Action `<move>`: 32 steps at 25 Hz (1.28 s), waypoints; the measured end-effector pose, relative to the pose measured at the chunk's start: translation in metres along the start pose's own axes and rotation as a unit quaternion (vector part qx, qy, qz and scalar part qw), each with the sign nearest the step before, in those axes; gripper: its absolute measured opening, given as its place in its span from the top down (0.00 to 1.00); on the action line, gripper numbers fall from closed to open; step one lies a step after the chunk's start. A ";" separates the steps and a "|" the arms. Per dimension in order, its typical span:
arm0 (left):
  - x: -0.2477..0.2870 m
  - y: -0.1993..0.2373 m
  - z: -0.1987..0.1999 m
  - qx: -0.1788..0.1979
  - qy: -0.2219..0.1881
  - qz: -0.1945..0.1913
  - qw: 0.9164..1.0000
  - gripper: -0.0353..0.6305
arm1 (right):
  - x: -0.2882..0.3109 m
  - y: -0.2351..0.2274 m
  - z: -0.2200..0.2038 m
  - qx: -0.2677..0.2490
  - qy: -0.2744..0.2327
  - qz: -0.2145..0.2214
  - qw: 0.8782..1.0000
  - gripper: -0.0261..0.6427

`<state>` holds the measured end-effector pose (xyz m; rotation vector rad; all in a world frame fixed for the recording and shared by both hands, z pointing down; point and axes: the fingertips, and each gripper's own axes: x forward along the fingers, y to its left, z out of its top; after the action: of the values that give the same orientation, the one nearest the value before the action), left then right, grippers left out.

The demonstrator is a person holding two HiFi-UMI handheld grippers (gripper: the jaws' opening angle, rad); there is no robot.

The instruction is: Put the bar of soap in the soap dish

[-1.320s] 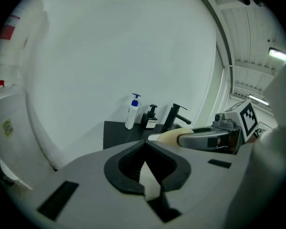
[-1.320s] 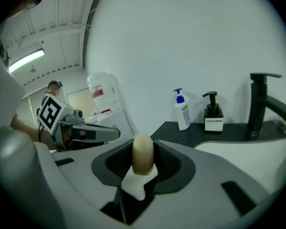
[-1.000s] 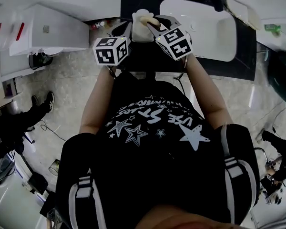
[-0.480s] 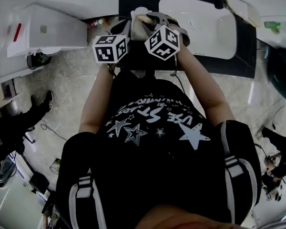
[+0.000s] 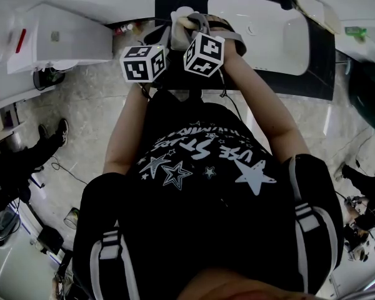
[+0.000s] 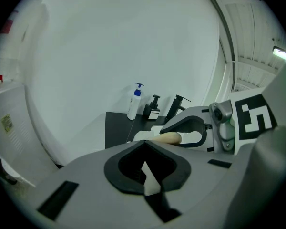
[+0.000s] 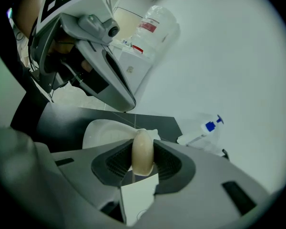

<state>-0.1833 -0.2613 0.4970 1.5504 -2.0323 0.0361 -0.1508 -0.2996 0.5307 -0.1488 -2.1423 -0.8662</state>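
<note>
A cream bar of soap (image 7: pixel 143 149) stands on edge between the pads of my right gripper (image 7: pixel 143 166), which is shut on it. Just below and beyond the soap lies the white soap dish (image 7: pixel 105 131) on the dark counter. In the head view the right gripper (image 5: pixel 194 27) hangs over the dish (image 5: pixel 179 39), its marker cube turned left. My left gripper (image 5: pixel 155 42) hovers close beside it, apart from the soap. Its jaws (image 6: pixel 145 162) are shut with nothing in them. From the left gripper view the soap (image 6: pixel 169 137) shows in the right gripper's jaws.
A white sink basin (image 5: pixel 262 27) sits in the counter to the right. At the wall stand a white pump bottle with a blue top (image 6: pixel 134 103), a black dispenser (image 6: pixel 154 109) and a black tap (image 6: pixel 178 107). A white cabinet (image 5: pixel 56 39) stands to the left.
The right gripper has rolled and shifted left and slightly down with the soap, closer to the left gripper and over the dish. The left gripper has stayed put.
</note>
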 end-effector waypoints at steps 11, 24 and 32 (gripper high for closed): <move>-0.002 0.002 0.000 -0.004 -0.004 0.003 1.000 0.93 | 0.000 0.003 0.003 0.022 0.004 0.013 1.000 0.77; -0.009 0.003 0.002 -0.005 -0.011 0.006 1.000 0.93 | -0.011 0.018 0.019 0.106 -0.048 0.078 0.990 0.75; -0.014 0.006 0.003 -0.007 -0.017 0.008 1.000 0.93 | -0.019 0.022 0.029 0.136 -0.069 0.095 0.984 0.75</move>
<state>-0.1876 -0.2481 0.4897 1.5369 -2.0658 0.0025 -0.1479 -0.2615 0.5157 -0.2739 -2.3087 -0.4589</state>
